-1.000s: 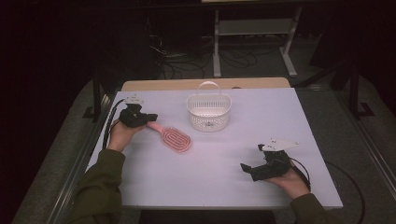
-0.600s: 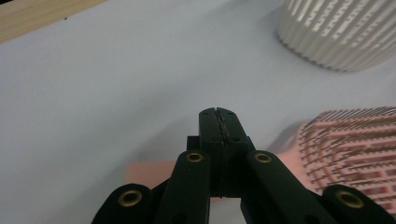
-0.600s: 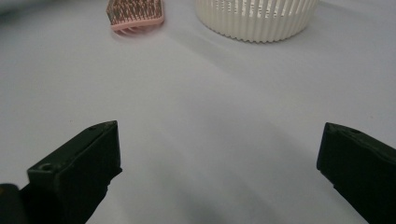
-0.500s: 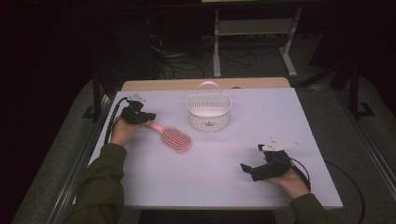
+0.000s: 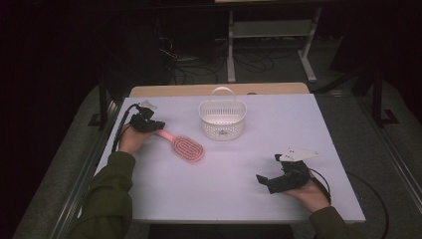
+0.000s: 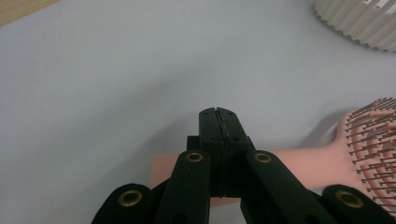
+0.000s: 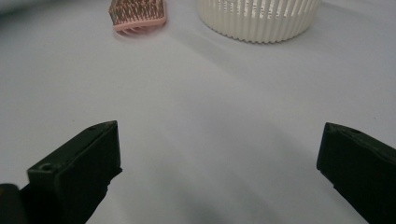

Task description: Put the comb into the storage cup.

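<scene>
A pink hairbrush (image 5: 186,148) lies bristles up on the white table (image 5: 229,199), left of centre, with its handle pointing toward the left hand. My left gripper (image 5: 158,124) sits right over that handle. In the left gripper view the jaws meet tip to tip (image 6: 218,114), and the pink handle (image 6: 299,163) crosses beneath them rather than between them. My right gripper (image 5: 261,179) rests at the front right, held by the right hand. Its jaws stand wide apart (image 7: 219,140) over bare table. They point toward the brush head (image 7: 138,14) and the basket (image 7: 259,18).
A white slatted basket (image 5: 222,119) with a handle stands at the table's back centre, just right of the brush. Its rim (image 6: 359,23) is at the top right of the left gripper view. Cables trail from both grippers. Dark floor and a rack lie beyond the table.
The left hand and its gripper have shifted slightly and sunk a little over the brush handle. The brush, the basket and the right gripper stay where they were.
</scene>
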A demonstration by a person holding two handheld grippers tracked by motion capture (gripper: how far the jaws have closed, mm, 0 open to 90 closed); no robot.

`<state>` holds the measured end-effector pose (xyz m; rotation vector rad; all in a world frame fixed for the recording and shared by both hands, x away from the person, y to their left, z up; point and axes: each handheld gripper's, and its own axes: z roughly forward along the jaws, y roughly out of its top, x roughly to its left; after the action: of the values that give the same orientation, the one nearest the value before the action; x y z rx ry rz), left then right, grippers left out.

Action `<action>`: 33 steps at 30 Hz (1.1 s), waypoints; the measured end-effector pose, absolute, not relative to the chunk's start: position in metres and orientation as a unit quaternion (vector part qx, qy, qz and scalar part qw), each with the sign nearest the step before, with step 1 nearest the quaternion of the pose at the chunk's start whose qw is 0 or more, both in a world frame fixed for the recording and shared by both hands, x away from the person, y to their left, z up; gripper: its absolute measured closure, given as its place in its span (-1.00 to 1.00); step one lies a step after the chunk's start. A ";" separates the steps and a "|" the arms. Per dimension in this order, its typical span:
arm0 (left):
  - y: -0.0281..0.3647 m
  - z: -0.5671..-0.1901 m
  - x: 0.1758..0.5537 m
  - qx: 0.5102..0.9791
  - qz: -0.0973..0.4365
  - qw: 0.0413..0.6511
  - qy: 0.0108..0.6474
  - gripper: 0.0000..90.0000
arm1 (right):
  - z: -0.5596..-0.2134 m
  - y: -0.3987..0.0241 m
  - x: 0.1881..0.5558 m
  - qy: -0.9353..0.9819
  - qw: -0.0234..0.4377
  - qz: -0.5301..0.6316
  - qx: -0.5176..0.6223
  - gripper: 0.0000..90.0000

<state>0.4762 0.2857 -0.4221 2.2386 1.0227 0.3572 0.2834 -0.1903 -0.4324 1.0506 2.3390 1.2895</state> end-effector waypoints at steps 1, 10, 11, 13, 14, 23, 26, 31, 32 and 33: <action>0.286 -0.422 0.476 0.852 0.135 0.322 0.390 1.00 | -0.432 -0.190 0.283 0.808 0.135 0.445 0.363 -1.00; 0.291 -0.420 0.474 0.856 0.127 0.313 0.392 1.00 | -0.433 -0.190 0.283 0.807 0.135 0.445 0.364 -1.00; 0.291 -0.420 0.473 0.856 0.127 0.312 0.392 1.00 | -0.433 -0.190 0.283 0.807 0.135 0.445 0.364 -1.00; 0.292 -0.420 0.472 0.857 0.125 0.310 0.393 1.00 | -0.433 -0.190 0.283 0.807 0.136 0.445 0.364 -1.00; 0.292 -0.419 0.471 0.858 0.125 0.309 0.392 1.00 | -0.433 -0.190 0.283 0.807 0.136 0.445 0.364 -1.00; 0.298 -0.419 0.463 0.858 0.116 0.306 0.396 1.00 | -0.433 -0.191 0.284 0.807 0.136 0.445 0.365 -1.00; 0.301 -0.419 0.459 0.857 0.113 0.309 0.397 1.00 | -0.433 -0.190 0.284 0.807 0.136 0.444 0.364 -1.00; 0.303 -0.417 0.454 0.860 0.111 0.299 0.400 1.00 | -0.433 -0.191 0.284 0.807 0.137 0.443 0.366 -1.00; 0.303 -0.417 0.453 0.860 0.111 0.299 0.399 1.00 | -0.433 -0.191 0.284 0.807 0.137 0.443 0.366 -1.00; 0.303 -0.417 0.452 0.860 0.111 0.298 0.399 1.00 | -0.433 -0.191 0.284 0.807 0.137 0.443 0.365 -1.00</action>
<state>0.4518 0.3032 -0.4166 2.2857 1.0603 0.2952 0.2840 -0.1906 -0.4328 1.0572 2.3353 1.2821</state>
